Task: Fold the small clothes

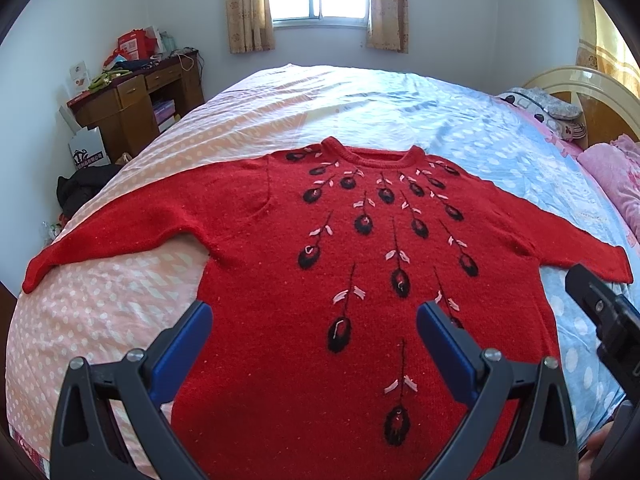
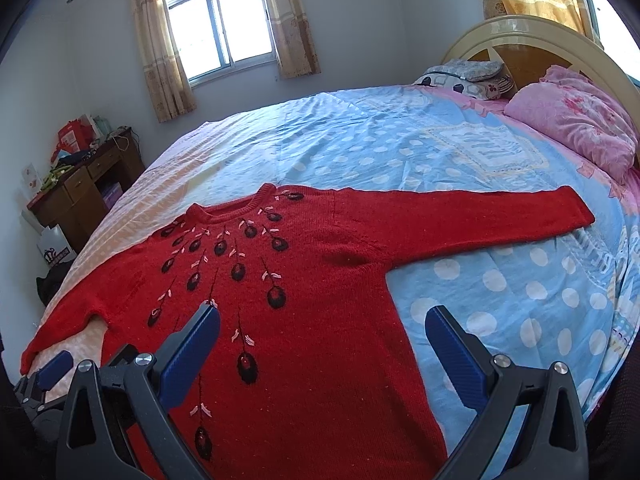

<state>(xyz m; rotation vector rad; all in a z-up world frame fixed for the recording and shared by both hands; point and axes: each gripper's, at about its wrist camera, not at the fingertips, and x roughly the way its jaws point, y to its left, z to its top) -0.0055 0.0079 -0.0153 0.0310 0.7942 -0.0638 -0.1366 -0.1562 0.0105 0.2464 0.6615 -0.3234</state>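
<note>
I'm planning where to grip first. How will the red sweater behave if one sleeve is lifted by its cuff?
The red sweater looks like a soft knit lying flat on the bed, so the right sleeve would probably droop rather than stay straight. Its fuzzy surface suggests decent grip. The body would likely drag behind and wrinkle.

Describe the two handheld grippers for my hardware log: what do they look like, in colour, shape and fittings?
Both look alike. The left gripper has two curved dark-grey plastic fingers with triangular cut-outs, silver round-head bolts at the joints, and flat blue ribbed pads on the inner faces. The right gripper has the same grey fingers, silver bolts and blue pads. No cables, markings or sleeves are visible.
</note>
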